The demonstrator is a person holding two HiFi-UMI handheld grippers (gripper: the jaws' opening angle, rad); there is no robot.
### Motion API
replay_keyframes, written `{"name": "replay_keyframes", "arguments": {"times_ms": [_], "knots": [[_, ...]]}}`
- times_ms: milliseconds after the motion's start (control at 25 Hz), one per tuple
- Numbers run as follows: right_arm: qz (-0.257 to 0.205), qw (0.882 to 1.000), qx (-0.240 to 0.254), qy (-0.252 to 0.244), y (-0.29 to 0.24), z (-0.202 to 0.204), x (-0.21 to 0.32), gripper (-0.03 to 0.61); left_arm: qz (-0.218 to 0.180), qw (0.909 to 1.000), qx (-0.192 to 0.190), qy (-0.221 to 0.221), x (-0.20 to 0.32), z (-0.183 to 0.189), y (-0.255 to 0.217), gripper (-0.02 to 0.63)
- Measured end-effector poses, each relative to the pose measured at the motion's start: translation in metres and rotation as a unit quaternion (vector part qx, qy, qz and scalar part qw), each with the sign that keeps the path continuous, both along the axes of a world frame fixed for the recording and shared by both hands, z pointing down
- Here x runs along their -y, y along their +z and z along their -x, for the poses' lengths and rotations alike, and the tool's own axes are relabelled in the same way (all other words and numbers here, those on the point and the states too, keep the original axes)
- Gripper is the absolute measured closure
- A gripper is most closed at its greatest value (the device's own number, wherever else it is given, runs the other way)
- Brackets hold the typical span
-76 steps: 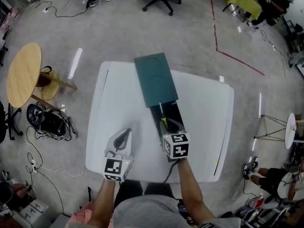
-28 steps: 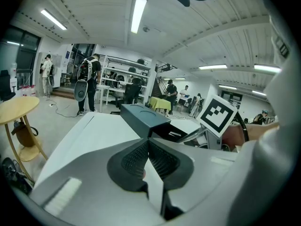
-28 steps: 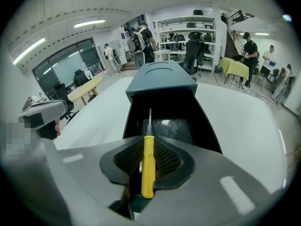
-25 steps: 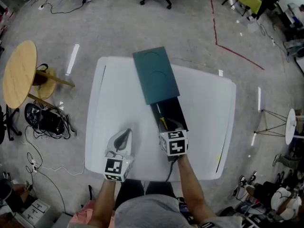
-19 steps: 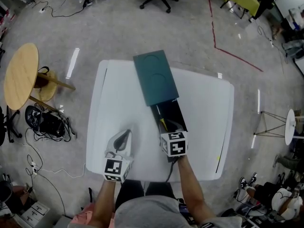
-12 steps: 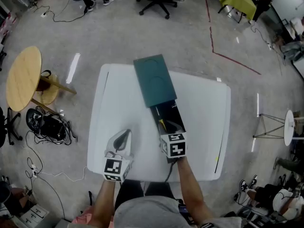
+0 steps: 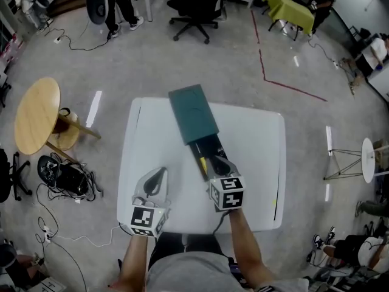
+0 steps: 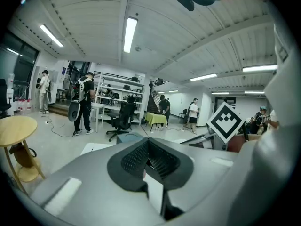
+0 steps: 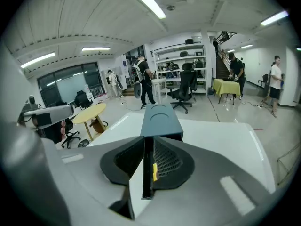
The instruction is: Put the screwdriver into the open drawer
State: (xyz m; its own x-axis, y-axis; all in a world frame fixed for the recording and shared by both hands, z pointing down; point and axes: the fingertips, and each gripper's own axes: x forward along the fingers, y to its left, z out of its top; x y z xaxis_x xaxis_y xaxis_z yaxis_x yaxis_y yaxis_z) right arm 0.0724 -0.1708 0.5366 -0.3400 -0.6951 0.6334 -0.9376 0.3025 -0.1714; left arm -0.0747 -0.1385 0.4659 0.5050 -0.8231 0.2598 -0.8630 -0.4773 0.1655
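Note:
A teal cabinet (image 7: 193, 114) stands on the white table (image 7: 152, 139), its black drawer (image 7: 211, 146) pulled out toward me. The yellow-handled screwdriver (image 7: 202, 165) lies inside the drawer along its left side. My right gripper (image 7: 217, 161) hovers above the drawer's near end; its jaws are closing, only a narrow slit is left, and nothing is between them. Through that slit the right gripper view shows the screwdriver (image 9: 154, 172) below, with the cabinet (image 9: 161, 121) ahead. My left gripper (image 7: 159, 173) hangs above bare table left of the drawer, its tips together and empty.
A round wooden table (image 7: 36, 114) and a tangle of cables with a black bag (image 7: 64, 172) are on the floor to the left. Office chairs (image 7: 191, 8) and standing people are beyond the table. A white stand (image 7: 368, 157) is at the right.
Both grippers have risen above the table. The right one has lifted away from the drawer's near end; the screwdriver stays in the drawer.

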Motion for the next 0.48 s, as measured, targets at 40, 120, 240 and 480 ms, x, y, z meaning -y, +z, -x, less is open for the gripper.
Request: {"name": "replay_keyframes", "arguments": {"times_ms": [40, 120, 240, 480], "knots": [[-0.012, 1.0, 0.002, 0.004, -0.01, -0.002, -0.001, 0.514, -0.009, 1.0, -0.001, 0.003, -0.001, -0.001, -0.009, 0.601], [-0.036, 0.999, 0.004, 0.013, -0.03, -0.005, -0.005, 0.515, -0.027, 0.9996, -0.001, 0.011, -0.002, -0.002, -0.024, 0.601], [-0.068, 0.997, 0.003, 0.026, -0.059, -0.011, -0.015, 0.518, -0.049, 0.9985, -0.001, 0.023, -0.007, -0.006, -0.045, 0.601], [-0.135, 0.989, -0.001, 0.054, -0.109, -0.024, -0.041, 0.545, -0.084, 0.9949, -0.002, 0.055, -0.021, -0.019, -0.078, 0.601]]}}
